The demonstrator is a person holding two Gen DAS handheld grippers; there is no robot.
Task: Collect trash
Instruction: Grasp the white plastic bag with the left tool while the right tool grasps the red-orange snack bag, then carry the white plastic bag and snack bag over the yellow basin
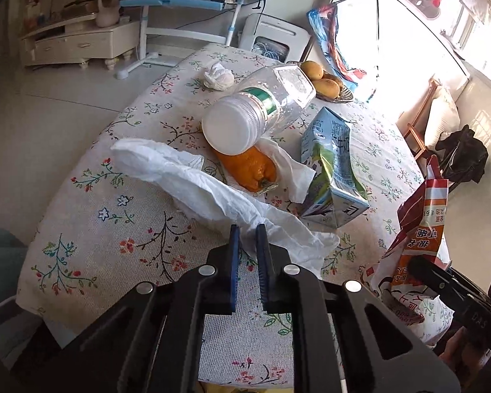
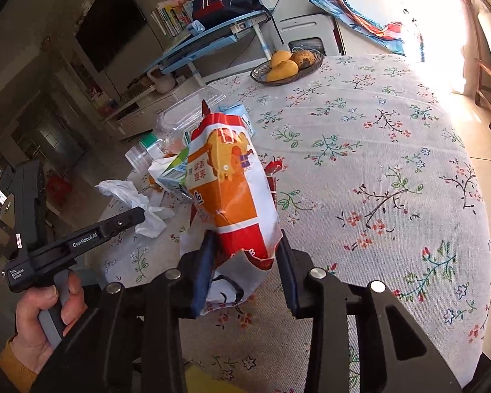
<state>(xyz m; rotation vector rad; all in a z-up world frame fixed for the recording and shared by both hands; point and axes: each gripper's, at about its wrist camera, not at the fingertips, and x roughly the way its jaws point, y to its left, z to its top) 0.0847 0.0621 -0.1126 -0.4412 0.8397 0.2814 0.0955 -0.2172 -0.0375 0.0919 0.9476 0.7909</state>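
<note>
Pinching the near edge of a crumpled white tissue point(image 1: 193, 177) on the floral tablecloth point(image 1: 98, 245), left gripper point(image 1: 248, 229) is nearly closed. Right gripper point(image 2: 245, 245) stands partly open around an orange snack bag point(image 2: 232, 190). Behind: plastic bottle point(image 1: 258, 111), milk carton point(image 1: 330, 170), orange peel point(image 1: 248, 170).

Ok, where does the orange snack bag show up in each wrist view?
Left wrist view: the orange snack bag stands at the right edge, beside the milk carton, with the right gripper at its base.
Right wrist view: the bag is at centre, upright between the right gripper's fingers.
Shared landmark: the bowl of mangoes at the table's far edge.
</note>
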